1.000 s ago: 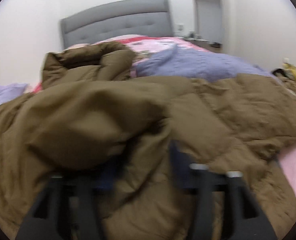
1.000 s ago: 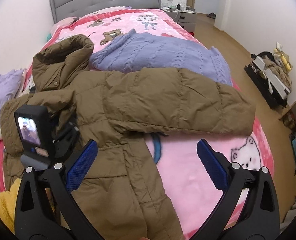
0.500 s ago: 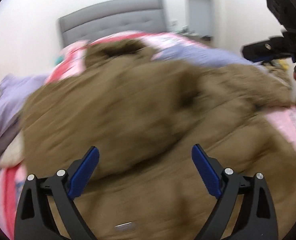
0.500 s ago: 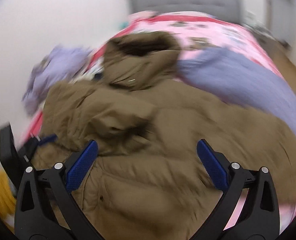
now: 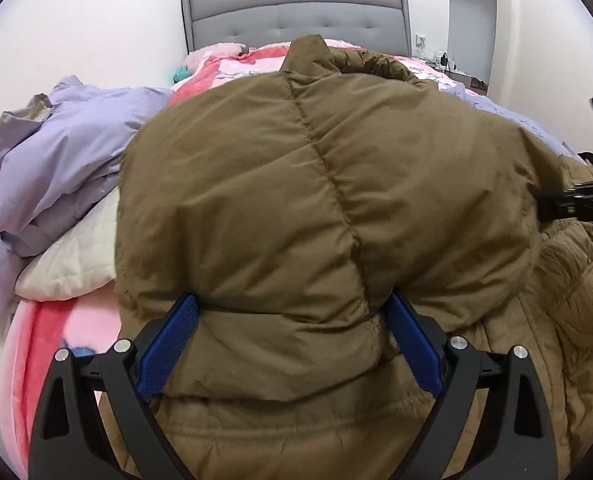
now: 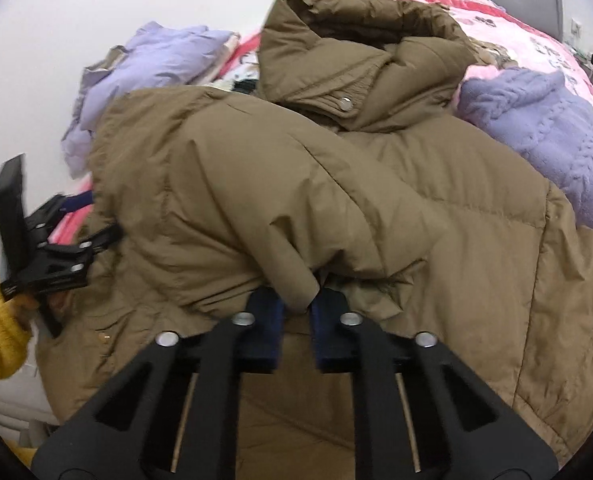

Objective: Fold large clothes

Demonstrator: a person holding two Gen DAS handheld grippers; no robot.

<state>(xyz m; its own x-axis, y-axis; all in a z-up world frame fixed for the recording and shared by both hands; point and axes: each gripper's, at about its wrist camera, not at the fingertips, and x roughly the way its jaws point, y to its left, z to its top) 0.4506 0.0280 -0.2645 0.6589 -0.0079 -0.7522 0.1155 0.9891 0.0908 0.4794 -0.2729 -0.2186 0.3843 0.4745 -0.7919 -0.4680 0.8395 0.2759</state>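
Note:
A large olive-brown puffer jacket with a hood lies on the bed, one sleeve folded across its body. My left gripper is open, its blue pads either side of a bulging fold of the jacket. My right gripper is shut on the sleeve's cuff and holds it over the jacket's front. The left gripper also shows at the left of the right wrist view, and the right gripper at the right edge of the left wrist view.
The bed has a pink cartoon blanket and a grey headboard. A lilac jacket and a white quilted piece are piled at the left. A purple knit sweater lies to the right of the hood.
The right gripper has swung left over the jacket and closed on the sleeve cuff. The left gripper opened, let go of the jacket and pulled back. The sleeve now lies across the body.

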